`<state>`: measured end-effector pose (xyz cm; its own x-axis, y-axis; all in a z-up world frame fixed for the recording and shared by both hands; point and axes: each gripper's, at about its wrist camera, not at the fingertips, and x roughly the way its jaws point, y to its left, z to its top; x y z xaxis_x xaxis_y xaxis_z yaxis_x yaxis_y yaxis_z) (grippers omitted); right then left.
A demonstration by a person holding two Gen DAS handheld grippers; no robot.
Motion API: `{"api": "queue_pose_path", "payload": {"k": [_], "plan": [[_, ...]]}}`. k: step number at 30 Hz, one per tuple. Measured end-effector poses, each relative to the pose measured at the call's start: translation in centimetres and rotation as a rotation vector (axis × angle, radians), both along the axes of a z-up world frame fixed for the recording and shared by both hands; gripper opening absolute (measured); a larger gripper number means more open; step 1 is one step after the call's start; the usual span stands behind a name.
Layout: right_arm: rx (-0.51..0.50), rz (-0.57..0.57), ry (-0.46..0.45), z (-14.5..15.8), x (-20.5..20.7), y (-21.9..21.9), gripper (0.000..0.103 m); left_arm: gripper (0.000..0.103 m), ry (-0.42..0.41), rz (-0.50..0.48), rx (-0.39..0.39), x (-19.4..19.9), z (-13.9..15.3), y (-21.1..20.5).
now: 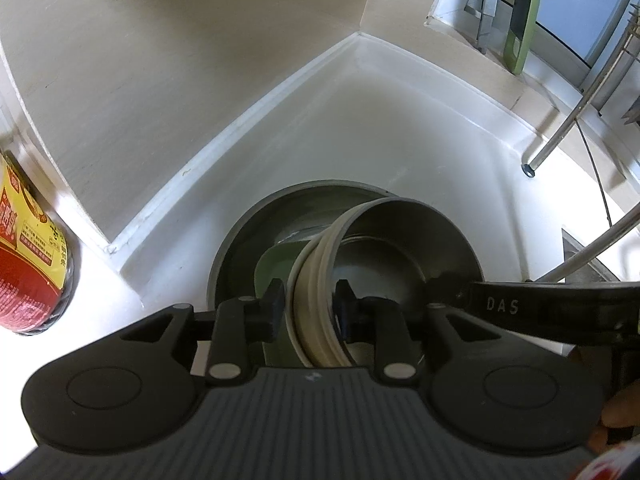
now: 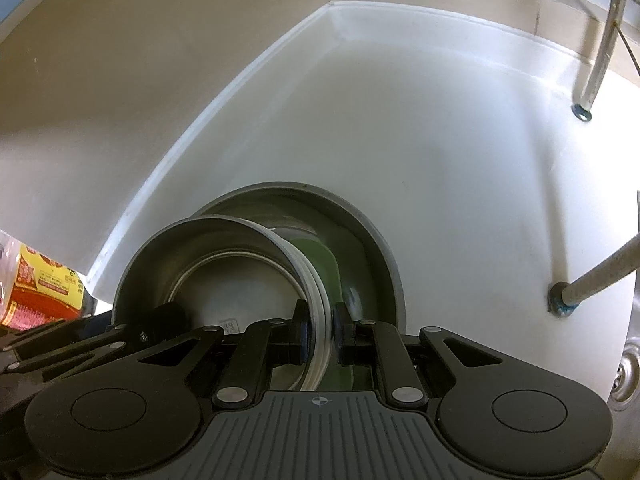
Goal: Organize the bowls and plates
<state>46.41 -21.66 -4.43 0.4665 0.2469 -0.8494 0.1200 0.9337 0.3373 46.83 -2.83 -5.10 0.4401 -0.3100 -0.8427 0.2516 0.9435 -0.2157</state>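
Observation:
Both grippers hold one nested stack of dishes over a white counter corner. A metal bowl (image 1: 412,240) sits on top, with white bowl rims (image 1: 310,300) under it, a green plate (image 1: 274,264) below those, and a large grey plate (image 1: 236,240) at the bottom. My left gripper (image 1: 310,306) is shut on the stacked rims at one side. My right gripper (image 2: 320,330) is shut on the rims (image 2: 320,320) at the opposite side. The metal bowl (image 2: 200,264), green plate (image 2: 320,264) and grey plate (image 2: 380,240) show in the right wrist view too.
A red and yellow packaged container (image 1: 28,248) stands at the left. Metal rack legs (image 2: 596,60) (image 2: 592,276) stand on the counter at the right, beside a sink edge (image 2: 628,364). A window and a green board (image 1: 524,16) are at the far right. Beige walls meet at the corner.

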Motion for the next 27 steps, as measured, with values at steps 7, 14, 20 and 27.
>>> {"api": "queue_pose_path", "payload": {"k": [7,14,20,27], "plan": [[-0.014,0.03,-0.051,0.6,-0.5,0.0,0.013,0.023,-0.006,0.009,-0.015,-0.4,0.2,0.5],[0.028,0.018,-0.122,1.3,-2.6,-0.9,0.013,0.023,-0.075,0.011,-0.016,-2.0,1.8,0.8],[0.093,-0.022,-0.147,1.1,-4.6,-1.7,0.013,0.023,-0.111,0.014,0.008,-3.0,2.3,0.9],[0.109,-0.039,-0.155,1.2,-5.2,-1.4,0.013,0.021,-0.108,-0.01,0.012,-3.3,1.9,0.5]]}}
